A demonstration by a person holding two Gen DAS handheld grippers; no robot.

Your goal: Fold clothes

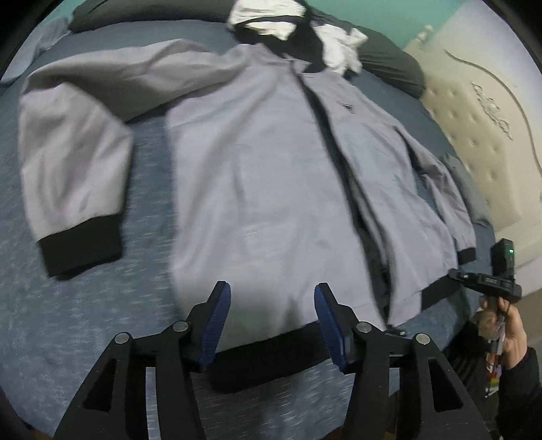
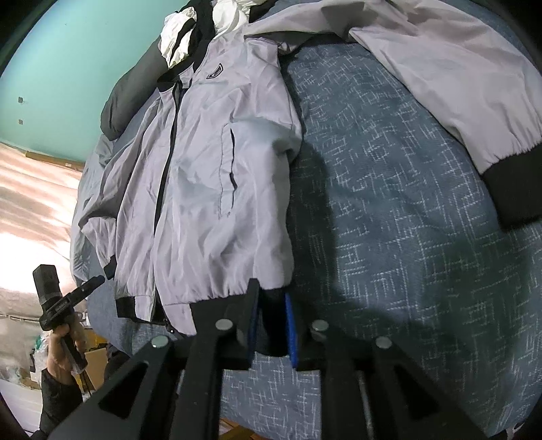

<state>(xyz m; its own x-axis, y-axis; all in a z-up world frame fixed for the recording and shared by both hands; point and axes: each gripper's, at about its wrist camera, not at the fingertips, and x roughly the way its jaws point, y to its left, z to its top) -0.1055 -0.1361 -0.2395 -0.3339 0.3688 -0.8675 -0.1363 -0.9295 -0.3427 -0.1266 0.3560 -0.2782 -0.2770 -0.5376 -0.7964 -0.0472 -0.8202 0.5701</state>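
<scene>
A light grey zip jacket [image 1: 264, 176] with black cuffs and hem lies front up on the blue bed. Its left sleeve [image 1: 74, 162] is spread out to the side. My left gripper [image 1: 272, 298] is open above the jacket's black hem [image 1: 271, 358], holding nothing. In the right wrist view the same jacket [image 2: 203, 189] shows, and my right gripper [image 2: 271, 304] is shut on the black hem corner [image 2: 271, 321] at the jacket's edge. The other gripper shows small in each view, at the right edge [image 1: 487, 281] and at the lower left [image 2: 64, 298].
The blue patterned bedspread [image 2: 389, 220] covers the bed. A white and black garment [image 1: 298, 30] and a dark pillow [image 1: 389, 61] lie near the collar. A beige padded headboard [image 1: 481, 135] and a teal wall [image 2: 67, 67] bound the bed.
</scene>
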